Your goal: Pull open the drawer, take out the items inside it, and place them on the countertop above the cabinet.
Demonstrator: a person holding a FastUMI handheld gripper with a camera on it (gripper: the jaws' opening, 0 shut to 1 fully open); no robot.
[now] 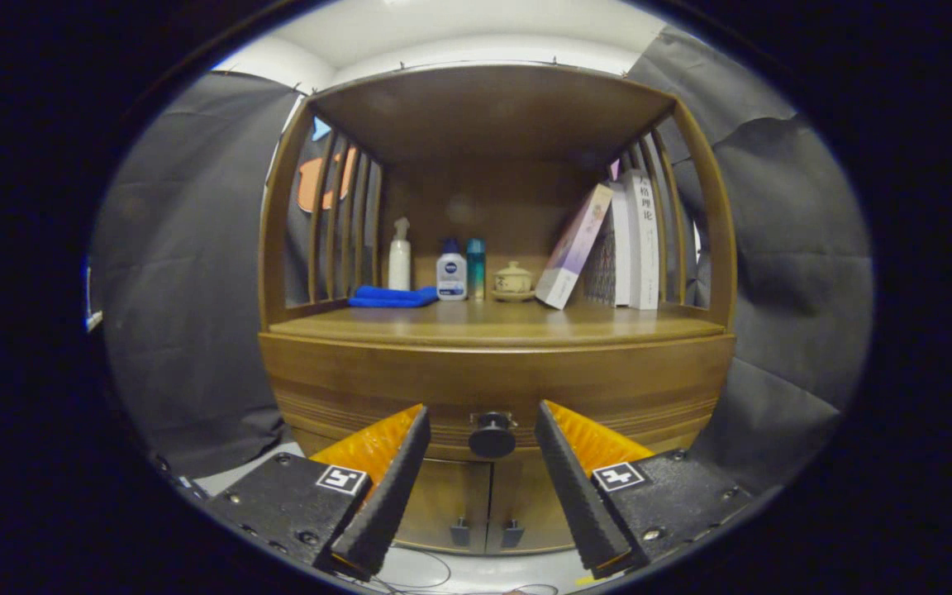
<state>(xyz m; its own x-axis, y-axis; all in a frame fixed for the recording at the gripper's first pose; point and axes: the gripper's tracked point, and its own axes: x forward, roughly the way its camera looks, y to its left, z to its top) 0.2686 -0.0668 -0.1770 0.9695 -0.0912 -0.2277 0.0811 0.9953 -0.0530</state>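
Drawer (492,388) front spans the cabinet (294,273) just beneath the countertop (492,324), a wide curved band of wood with fine grooves along its lower part, and it looks fully closed — no gap shows along its top edge, so the items inside are hidden. Above it the countertop already carries a folded blue cloth (392,296), a white spray bottle (399,256), two small bottles (459,269), a little lidded pot (513,279) and a row of books (608,248), one of them leaning; bare wood remains along the front edge. Below the drawer sit two small doors (488,504) with their own pulls. The relation that matters is at the middle of the drawer front: a dark round knob (492,435) stands out from the wood, and it lies straight ahead of the gripper (481,426), centred in the gap between the two fingers and a little beyond their tips. The fingers are spread wide, touching nothing, with clear space on either side of the knob. Its stem points back toward the gripper, along the fingers' own line — so the approach looks like a plain advance forward until the knob sits between the pads, then a close and a straight pull back. The task appears to be at its very start.
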